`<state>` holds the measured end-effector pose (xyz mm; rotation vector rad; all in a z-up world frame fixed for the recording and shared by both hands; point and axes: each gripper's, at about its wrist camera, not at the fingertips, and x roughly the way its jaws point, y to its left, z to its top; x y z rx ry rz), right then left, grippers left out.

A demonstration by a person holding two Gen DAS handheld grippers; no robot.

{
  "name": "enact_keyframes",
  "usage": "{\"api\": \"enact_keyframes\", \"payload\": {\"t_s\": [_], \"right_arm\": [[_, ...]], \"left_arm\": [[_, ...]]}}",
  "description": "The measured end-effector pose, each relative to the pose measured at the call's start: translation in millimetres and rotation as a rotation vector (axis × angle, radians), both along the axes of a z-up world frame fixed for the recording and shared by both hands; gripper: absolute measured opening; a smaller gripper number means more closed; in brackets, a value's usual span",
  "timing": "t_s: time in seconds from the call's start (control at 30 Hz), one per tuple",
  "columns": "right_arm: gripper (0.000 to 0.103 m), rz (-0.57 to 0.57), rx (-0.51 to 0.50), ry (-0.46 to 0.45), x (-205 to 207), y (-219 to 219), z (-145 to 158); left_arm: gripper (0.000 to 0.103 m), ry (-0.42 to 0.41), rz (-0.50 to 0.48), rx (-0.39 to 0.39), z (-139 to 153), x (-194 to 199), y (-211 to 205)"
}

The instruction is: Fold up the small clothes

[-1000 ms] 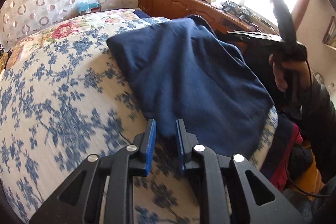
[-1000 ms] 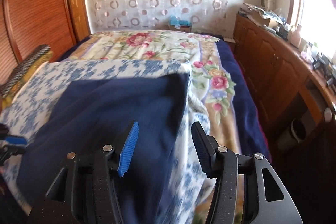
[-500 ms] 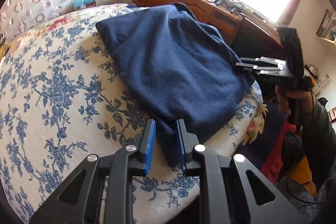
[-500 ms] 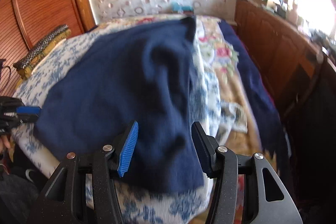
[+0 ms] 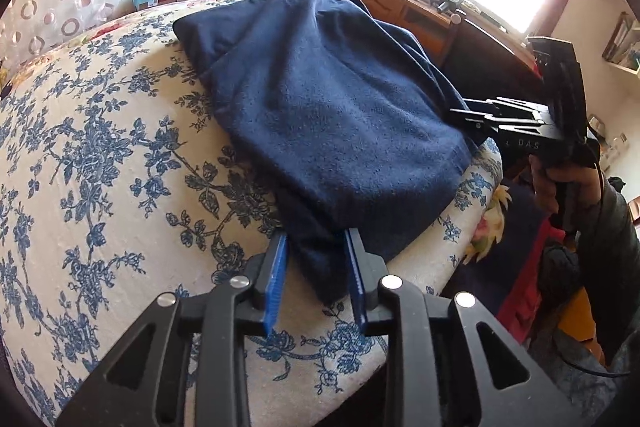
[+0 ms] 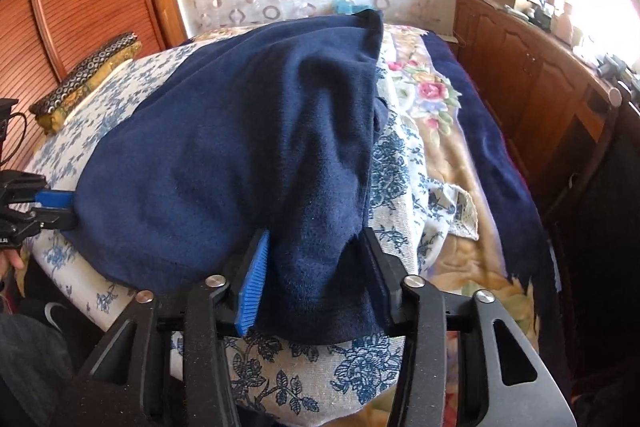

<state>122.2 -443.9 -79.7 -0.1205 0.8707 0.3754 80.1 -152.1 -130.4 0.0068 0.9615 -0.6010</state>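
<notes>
A navy blue fleece garment (image 5: 340, 107) lies folded on the bed's white and blue floral cover (image 5: 100, 167). Its near corner sits between the blue pads of my left gripper (image 5: 316, 259), whose jaws are opening; the cloth rests loose on the cover. In the right wrist view the garment (image 6: 240, 147) runs back from my right gripper (image 6: 316, 259), whose jaws are closing around its other near corner, the cloth filling the gap. Each gripper also shows in the other's view: the right gripper (image 5: 464, 115) at the garment's right edge, the left gripper (image 6: 52, 207) at its left edge.
A flowered blanket (image 6: 440, 99) with a navy border covers the bed's far side. A wooden cabinet (image 6: 540, 75) with clutter runs under the bright window. A patterned cushion (image 6: 88, 71) lies by the wooden wardrobe. The bed edge is just below both grippers. A person's hand (image 5: 560, 183) holds the right gripper.
Both grippers came down and in to the garment's near edge. The left jaws, narrow on the corner before, have spread. The right jaws have narrowed around the other corner.
</notes>
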Motion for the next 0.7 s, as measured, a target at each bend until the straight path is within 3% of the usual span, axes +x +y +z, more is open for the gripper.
{"api": "enact_keyframes", "payload": {"t_s": [0.17, 0.2, 0.27, 0.53, 0.7], "right_arm": [[0.043, -0.013, 0.015, -0.004, -1, -2, 0], [0.043, -0.017, 0.019, -0.006, -1, -2, 0], [0.043, -0.032, 0.021, -0.017, -3, -3, 4], [0.06, 0.038, 0.043, -0.113, -38, 12, 45], [0.065, 0.134, 0.063, -0.108, -50, 39, 50]], "left_arm": [[0.025, 0.001, -0.019, -0.023, 0, 3, -5], [0.008, 0.009, -0.038, -0.043, 0, 3, -6], [0.002, -0.012, -0.046, -0.068, 7, 0, -6], [0.0, -0.08, -0.075, -0.183, 53, -9, 0], [0.0, -0.101, -0.054, -0.213, 71, 6, -1]]}}
